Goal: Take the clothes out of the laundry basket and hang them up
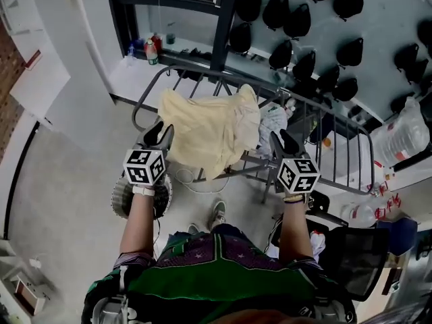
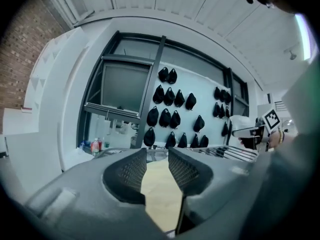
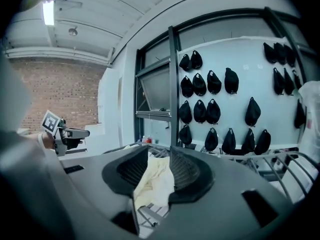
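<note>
One view, head, shows laundry basket (image 1: pixel 123 200) beneath left tool (image 1: pixel 160 132).

Studio-like room; brick wall (image 3: pixel 60 91), rows of hung black caps (image 1: pixel 297 19).

Three views on one drying rack (image 1: pixel 144 94)
Your head camera looks steeply down over the left gripper (image 1: pixel 160 135) and right gripper (image 1: pixel 282 142) onto the rack; each gripper camera sits close behind its fingers (image 2: pixel 131 171), facing the wall of black caps (image 3: pixel 200 84). All share the yellow cloth (image 1: pixel 206 130).
</note>
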`<action>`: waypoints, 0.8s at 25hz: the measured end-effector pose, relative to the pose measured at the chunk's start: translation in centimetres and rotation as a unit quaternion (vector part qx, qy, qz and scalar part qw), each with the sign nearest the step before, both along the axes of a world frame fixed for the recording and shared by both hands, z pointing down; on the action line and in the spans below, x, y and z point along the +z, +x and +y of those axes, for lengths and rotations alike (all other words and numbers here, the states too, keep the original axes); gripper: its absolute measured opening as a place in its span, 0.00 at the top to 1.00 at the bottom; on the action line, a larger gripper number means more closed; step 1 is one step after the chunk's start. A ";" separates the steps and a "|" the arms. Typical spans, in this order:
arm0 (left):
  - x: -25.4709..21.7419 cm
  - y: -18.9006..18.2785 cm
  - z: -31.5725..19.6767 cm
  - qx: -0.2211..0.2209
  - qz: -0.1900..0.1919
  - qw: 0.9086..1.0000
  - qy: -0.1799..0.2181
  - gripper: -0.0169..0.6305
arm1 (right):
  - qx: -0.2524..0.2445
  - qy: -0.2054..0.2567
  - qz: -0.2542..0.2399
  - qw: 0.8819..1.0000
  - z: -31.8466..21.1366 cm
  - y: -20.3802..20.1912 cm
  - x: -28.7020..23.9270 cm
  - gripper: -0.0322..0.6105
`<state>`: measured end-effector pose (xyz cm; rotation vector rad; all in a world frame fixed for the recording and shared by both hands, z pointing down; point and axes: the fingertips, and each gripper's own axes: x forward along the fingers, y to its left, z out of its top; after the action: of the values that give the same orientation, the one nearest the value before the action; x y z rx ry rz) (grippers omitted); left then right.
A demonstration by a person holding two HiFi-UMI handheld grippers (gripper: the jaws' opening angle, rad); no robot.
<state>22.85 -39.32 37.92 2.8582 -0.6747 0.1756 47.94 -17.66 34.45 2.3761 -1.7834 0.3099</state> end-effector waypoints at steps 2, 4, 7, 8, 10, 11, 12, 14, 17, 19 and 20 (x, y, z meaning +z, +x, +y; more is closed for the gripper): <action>-0.7 0.6 2.3 0.025 0.008 1.000 -0.001 0.75 | -0.008 0.002 -0.003 1.000 1.7 -0.9 -0.3 0.76; -1.5 1.4 5.0 0.053 0.017 0.998 -0.001 0.75 | -0.014 0.008 -0.005 1.000 3.7 -1.4 -1.0 0.76; -3.3 2.6 9.6 0.092 0.028 0.995 0.008 0.75 | -0.015 0.025 -0.013 0.999 7.1 -1.9 -2.2 0.76; -3.9 2.9 11.2 0.103 0.035 0.994 0.009 0.76 | -0.016 0.031 -0.014 0.999 8.3 -2.0 -2.6 0.76; -5.1 3.8 14.7 0.123 0.050 0.991 0.007 0.77 | -0.011 0.049 -0.011 0.999 11.0 -2.0 -3.5 0.76; -5.6 4.3 16.6 0.132 0.055 0.990 0.009 0.78 | -0.008 0.060 -0.009 0.998 12.5 -2.1 -3.9 0.76; -6.1 4.8 18.5 0.138 0.060 0.988 0.014 0.78 | -0.006 0.070 -0.006 0.998 14.1 -2.2 -4.3 0.76; -7.2 5.6 22.3 0.143 0.071 0.987 0.024 0.80 | -0.005 0.083 0.003 0.996 17.6 -2.4 -5.2 0.77; -9.0 6.4 27.0 0.136 0.084 0.986 0.044 0.82 | -0.001 0.099 0.016 0.995 23.0 -2.5 -6.3 0.77; -10.1 6.6 29.6 0.122 0.089 0.987 0.059 0.85 | 0.006 0.112 0.017 0.994 26.3 -2.1 -6.9 0.77; -10.5 6.7 30.9 0.116 0.091 0.987 0.066 0.86 | 0.009 0.117 0.015 0.993 27.9 -2.0 -7.1 0.78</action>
<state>29.51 -8.39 27.38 3.0245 -0.3284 -0.0998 45.98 10.26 27.36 2.5377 -1.8793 0.0679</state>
